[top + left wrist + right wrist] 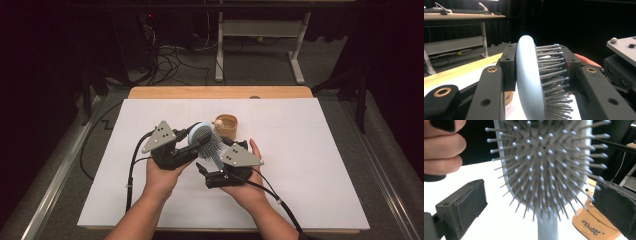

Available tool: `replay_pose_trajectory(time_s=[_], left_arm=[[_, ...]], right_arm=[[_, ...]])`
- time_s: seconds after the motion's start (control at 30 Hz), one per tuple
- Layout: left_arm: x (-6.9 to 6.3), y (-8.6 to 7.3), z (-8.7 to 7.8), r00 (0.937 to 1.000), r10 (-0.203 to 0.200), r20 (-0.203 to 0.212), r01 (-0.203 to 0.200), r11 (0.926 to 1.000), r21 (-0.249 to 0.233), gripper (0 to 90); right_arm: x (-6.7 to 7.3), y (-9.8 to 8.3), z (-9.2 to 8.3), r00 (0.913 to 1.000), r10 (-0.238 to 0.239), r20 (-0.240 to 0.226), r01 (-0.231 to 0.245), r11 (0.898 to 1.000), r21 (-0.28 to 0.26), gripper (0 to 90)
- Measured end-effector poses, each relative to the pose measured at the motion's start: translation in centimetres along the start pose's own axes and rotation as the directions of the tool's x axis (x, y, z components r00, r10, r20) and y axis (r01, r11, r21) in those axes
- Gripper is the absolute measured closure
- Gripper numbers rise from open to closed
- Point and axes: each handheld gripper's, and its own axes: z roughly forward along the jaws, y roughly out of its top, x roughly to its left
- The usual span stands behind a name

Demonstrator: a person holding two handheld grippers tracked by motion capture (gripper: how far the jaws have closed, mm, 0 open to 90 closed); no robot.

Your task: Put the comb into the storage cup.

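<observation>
Writing: dark script printed on the side of the tan cup (596, 225), seen upside down in the right gripper view; too partial to read with any confidence. No other labels found.

Hairbrush (202, 137), pale blue back, grey bristle pad, light-tipped pins. It is held up off the white tabletop (310, 165), just in front of the cup and nearer the far edge than the near one, roughly midway between the left and right edges. In the high view its long axis runs on a slant: head up and toward the far-left, handle (217, 161) down toward the near-right. Bristles face right, toward the right gripper; smooth back faces left.

Left gripper (192, 139): clenched on the brush head. In its own view one pad presses the blue back, the other presses onto the pin tips.

Right gripper (212, 170): released. Jaws stand wide to either side of the brush in its own view, pads clear of bristles and handle. Fingers (441, 150) of the person's left hand show at the upper left of that view.

Cup: open-topped, standing upright on the tabletop beyond the brush. Something small and pale sits at its rim in the high view; contents cannot be made out.
</observation>
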Motion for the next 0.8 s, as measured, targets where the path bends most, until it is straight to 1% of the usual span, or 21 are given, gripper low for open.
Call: replay_pose_trajectory(time_s=[0.07,0.23,0.43,0.53,0.6,0.73,0.8], left_arm=[[0.1,0.0,-0.2,1.0000,0.004,-0.009,-0.004,1.0000,-0.002,57.5],[0.3,0.1,-0.6,0.9995,0.023,-0.021,-0.024,0.9997,-0.009,57.5],[0.8,0.1,-1.1,0.9985,0.038,-0.039,-0.038,0.9992,-0.015,57.5],[1.0,0.0,-1.3,0.9984,0.033,-0.046,-0.034,0.9993,-0.016,57.5],[1.1,-0.1,-1.3,0.9983,0.032,-0.048,-0.033,0.9993,-0.020,57.5],[1.2,-0.1,-1.5,0.9978,0.034,-0.057,-0.035,0.9991,-0.023,57.5],[1.3,-0.1,-1.6,0.9972,0.042,-0.061,-0.043,0.9989,-0.020,57.5]], right_arm=[[-0.2,-0.1,-0.3,1.0000,0.001,-0.003,-0.001,1.000,-0.006,0.2],[-0.6,-0.9,-0.8,0.9999,0.015,0.000,-0.015,1.000,0.009,0.2],[-1.4,-2.0,-1.5,0.9992,0.040,0.008,-0.040,0.999,0.022,0.2],[-2.0,-2.7,-1.9,0.9982,0.058,0.014,-0.058,0.998,0.025,0.2],[-2.5,-3.1,-2.3,0.9974,0.068,0.026,-0.069,0.997,0.033,0.2],[-3.3,-3.7,-3.1,0.9966,0.068,0.047,-0.070,0.997,0.038,0.2],[-3.7,-4.2,-3.6,0.9956,0.072,0.060,-0.075,0.996,0.042,0.2]])
